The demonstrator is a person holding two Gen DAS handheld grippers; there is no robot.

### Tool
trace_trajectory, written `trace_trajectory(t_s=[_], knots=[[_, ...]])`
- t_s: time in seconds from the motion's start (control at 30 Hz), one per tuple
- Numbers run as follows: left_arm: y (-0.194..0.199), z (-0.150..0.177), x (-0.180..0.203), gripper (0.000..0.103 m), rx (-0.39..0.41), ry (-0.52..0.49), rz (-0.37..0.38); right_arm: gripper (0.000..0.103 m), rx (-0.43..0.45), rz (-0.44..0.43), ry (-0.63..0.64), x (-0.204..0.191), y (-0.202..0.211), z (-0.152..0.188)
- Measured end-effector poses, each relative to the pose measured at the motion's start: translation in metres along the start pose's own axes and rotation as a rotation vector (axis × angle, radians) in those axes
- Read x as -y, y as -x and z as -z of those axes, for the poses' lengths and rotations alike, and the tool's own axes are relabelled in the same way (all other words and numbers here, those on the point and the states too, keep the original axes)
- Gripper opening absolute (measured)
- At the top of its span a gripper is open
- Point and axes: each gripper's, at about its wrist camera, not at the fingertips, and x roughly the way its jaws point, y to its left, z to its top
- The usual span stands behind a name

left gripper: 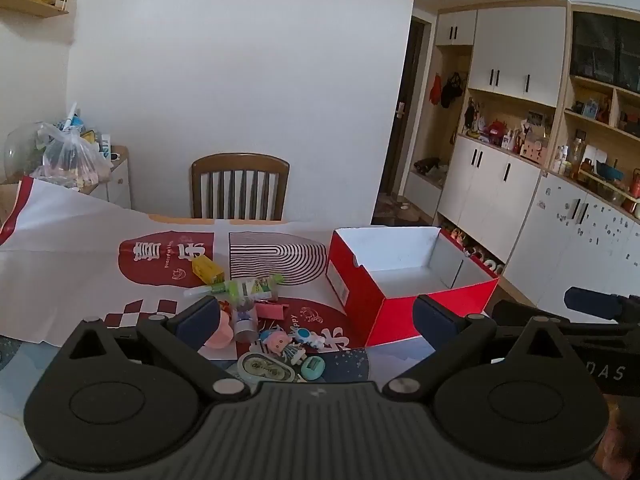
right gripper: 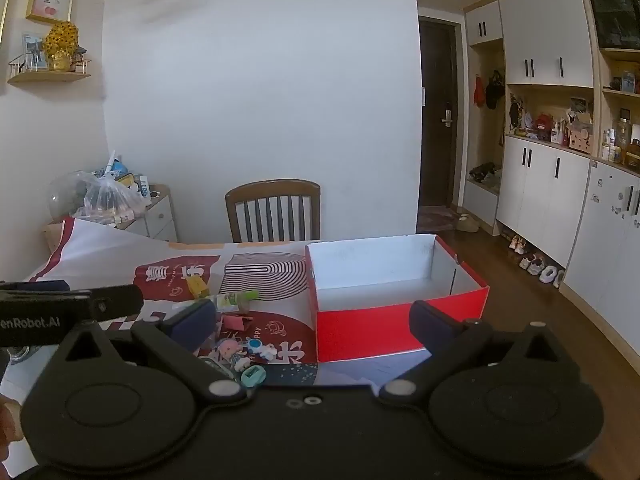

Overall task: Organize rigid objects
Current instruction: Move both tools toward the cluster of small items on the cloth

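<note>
Judging by how things lie, the sorting has not begun: the red shoebox point(left gripper: 400, 280) stands open on the table with its white inside showing nothing in it, and every small object sits outside it on the printed paper sheet point(left gripper: 80, 256) to its left.

The left gripper point(left gripper: 316, 316) hangs above the clutter with its jaws spread wide and nothing between them. The right gripper point(right gripper: 312, 320) is likewise wide open and holding nothing, and it faces the box's near red wall.

The pile lies just beside the box. Farthest back is a small yellow box point(left gripper: 206, 270), then a green-and-white glue tube point(left gripper: 244, 286) lying on its side. Nearer come a pink folded clip point(left gripper: 272, 310), a small clear jar point(left gripper: 244, 320) and a pink rounded piece point(left gripper: 220, 330) partly hidden behind the left finger. Closest to the camera are a pink cartoon figure point(left gripper: 276, 342), a blue-and-white figure point(left gripper: 306, 336), a teal pencil sharpener point(left gripper: 314, 368) and a pale green correction tape point(left gripper: 262, 368). Several of these touch or overlap, so picking one cleanly may disturb its neighbours.

All of the work appears to remain: each item must presumably be lifted and set into the box, and the left gripper looks better placed for a first grasp.
</note>
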Motion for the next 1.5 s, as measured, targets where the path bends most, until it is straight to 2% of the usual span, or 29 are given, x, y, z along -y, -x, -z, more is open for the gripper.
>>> trace_trajectory(t_s=[0.43,0.83,1.07,1.5], knots=[[-0.002,0.001,0.006,0.103,-0.004,-0.024,-0.027,0.103,0.006,-0.007,0.001,0.001,0.002,-0.001],[-0.003,0.000,0.001,0.103,-0.004,-0.012,-0.015,0.103,0.001,-0.015,0.006,0.002,0.002,-0.003],[-0.006,0.001,0.000,0.103,-0.017,-0.025,-0.027,0.103,-0.013,-0.039,0.014,0.002,0.000,-0.003],[-0.035,-0.002,-0.016,0.103,-0.066,0.027,-0.046,0.103,-0.044,-0.123,0.050,0.004,-0.023,-0.009]])
